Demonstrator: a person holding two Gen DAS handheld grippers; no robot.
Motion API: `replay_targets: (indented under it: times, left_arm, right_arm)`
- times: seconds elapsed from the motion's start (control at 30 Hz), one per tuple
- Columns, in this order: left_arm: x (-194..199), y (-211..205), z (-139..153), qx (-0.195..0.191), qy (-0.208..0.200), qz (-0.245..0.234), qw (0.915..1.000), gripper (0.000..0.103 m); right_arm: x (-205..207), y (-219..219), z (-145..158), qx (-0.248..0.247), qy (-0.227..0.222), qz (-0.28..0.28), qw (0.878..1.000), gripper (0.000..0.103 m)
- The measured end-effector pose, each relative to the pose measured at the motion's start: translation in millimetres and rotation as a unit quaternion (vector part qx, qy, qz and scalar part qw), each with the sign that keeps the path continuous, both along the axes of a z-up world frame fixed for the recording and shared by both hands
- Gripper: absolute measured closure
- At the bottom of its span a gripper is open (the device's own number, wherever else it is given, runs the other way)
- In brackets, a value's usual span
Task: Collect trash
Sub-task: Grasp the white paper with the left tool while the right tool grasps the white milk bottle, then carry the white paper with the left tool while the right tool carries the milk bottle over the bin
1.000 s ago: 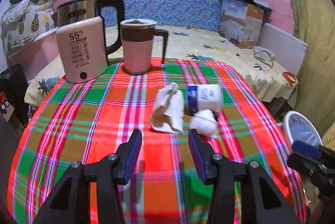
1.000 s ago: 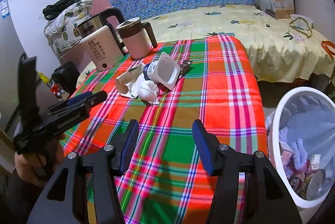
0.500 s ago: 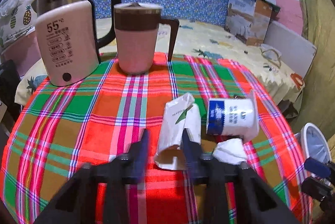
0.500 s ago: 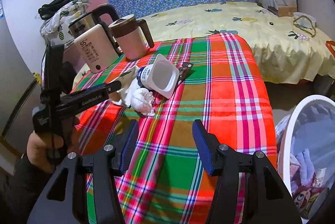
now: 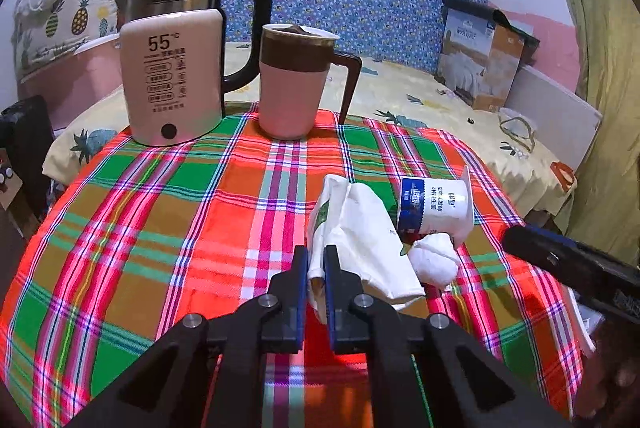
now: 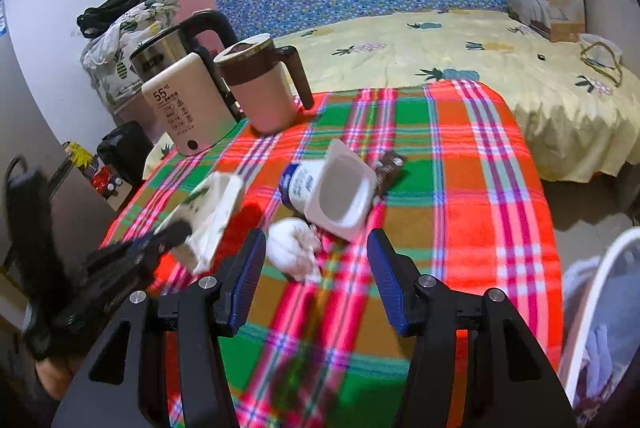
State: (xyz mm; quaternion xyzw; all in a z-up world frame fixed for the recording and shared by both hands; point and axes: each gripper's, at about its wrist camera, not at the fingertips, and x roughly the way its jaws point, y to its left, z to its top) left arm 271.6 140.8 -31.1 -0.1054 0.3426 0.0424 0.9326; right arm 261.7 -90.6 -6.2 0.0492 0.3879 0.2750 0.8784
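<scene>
Advanced across the plaid cloth (image 5: 168,212); left gripper (image 5: 316,260) just clamped on crumpled white paper bag (image 5: 360,228), lower centre. Right gripper (image 6: 316,264) gaped over tissue wad (image 6: 294,248).

Kettle (image 5: 172,76) left of mug (image 5: 292,84); bin (image 6: 592,316) probably off-table.
</scene>
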Motion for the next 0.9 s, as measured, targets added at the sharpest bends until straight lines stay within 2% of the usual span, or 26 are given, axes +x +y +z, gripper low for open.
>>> replay_targets:
  times: [0.3, 0.33, 0.37, 0.43, 0.9]
  left_arm:
    - [-6.6, 10.6, -7.8, -0.019, 0.001, 0.000, 0.9998, 0.096]
    - [-6.3, 11.6, -9.2, -0.020, 0.003, 0.002, 0.9998, 0.096]
    - [-6.5, 12.5, -10.4, -0.021, 0.004, 0.002, 0.9998, 0.096]
    - [-6.4, 13.8, -12.3, -0.024, 0.006, 0.003, 0.9997, 0.096]
    - [-23.6, 3.6, -1.6, -0.005, -0.001, 0.005, 1.0000, 0.096]
  right_arm:
    - [30.5, 27.9, -14.5, -0.026, 0.022, 0.005, 0.999, 0.061]
    - [33.1, 30.4, -17.8, -0.026, 0.031, 0.005, 0.999, 0.066]
    - [32.9, 30.6, -19.0, -0.028, 0.034, 0.005, 0.999, 0.078]
    - [30.1, 31.6, -19.8, -0.037, 0.030, -0.001, 0.999, 0.088]
    - [-11.3, 2.8, 16.1, -0.046, -0.031, -0.025, 0.998, 0.088]
